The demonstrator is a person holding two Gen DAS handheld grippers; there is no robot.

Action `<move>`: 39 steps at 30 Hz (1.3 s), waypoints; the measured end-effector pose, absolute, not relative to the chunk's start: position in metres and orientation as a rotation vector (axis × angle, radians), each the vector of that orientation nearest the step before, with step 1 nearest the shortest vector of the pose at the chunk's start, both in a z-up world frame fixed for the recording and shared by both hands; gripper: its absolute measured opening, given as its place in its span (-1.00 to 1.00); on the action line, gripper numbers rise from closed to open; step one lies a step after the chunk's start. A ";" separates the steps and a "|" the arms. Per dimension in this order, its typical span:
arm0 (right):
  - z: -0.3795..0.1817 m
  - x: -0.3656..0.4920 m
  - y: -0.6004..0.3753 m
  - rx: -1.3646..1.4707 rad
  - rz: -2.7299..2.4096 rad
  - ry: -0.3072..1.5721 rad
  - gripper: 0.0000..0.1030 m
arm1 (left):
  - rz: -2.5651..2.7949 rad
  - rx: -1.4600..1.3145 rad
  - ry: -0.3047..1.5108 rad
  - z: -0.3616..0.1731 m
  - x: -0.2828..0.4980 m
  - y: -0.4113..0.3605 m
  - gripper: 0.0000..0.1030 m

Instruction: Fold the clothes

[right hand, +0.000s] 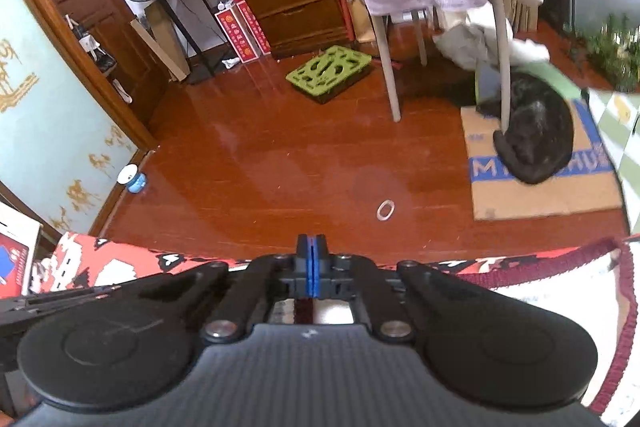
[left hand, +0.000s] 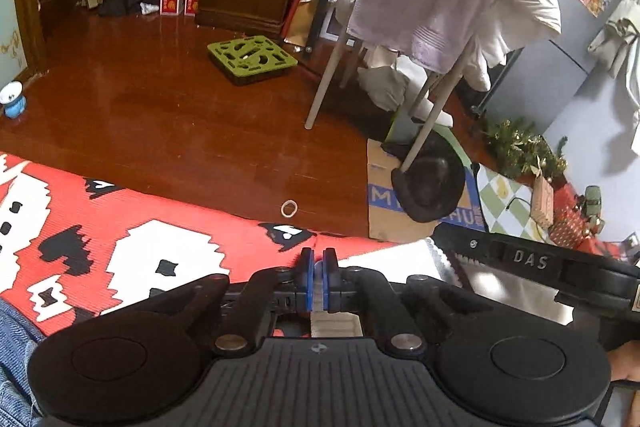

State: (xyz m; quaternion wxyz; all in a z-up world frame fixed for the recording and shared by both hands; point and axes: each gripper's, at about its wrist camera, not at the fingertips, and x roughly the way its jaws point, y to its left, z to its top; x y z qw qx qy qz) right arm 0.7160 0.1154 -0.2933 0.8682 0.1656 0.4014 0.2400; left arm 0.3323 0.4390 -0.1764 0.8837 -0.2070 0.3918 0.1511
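Both grippers sit over the red sweater (left hand: 120,227): left gripper (left hand: 319,267) pinches pale cloth, right gripper (right hand: 311,259) is closed at its hem edge, apparently on fabric.

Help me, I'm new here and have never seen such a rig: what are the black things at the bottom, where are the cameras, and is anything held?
There is no robot. A person holds a two-finger gripper in each hand, and each has a fisheye camera looking forward along its fingers. One picture is from the left gripper, the other from the right gripper. Below both lies a red, white and black knitted garment, with the wooden floor beyond. The right jaws are pressed shut. The left jaws are nearly closed, with something pale between them. Whether either pinches cloth is not clear.
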 end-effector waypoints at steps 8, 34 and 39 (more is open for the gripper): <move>-0.259 0.710 0.027 0.399 0.487 0.760 -0.80 | 0.283 -0.474 0.782 -0.152 0.328 0.450 -0.88; -0.324 0.688 -0.158 0.492 0.222 0.886 -0.75 | -0.124 -0.467 0.966 -0.180 0.459 0.254 -0.77; -0.325 0.683 -0.144 0.429 0.223 0.863 -0.97 | -0.107 -0.418 0.964 -0.187 0.468 0.248 -0.77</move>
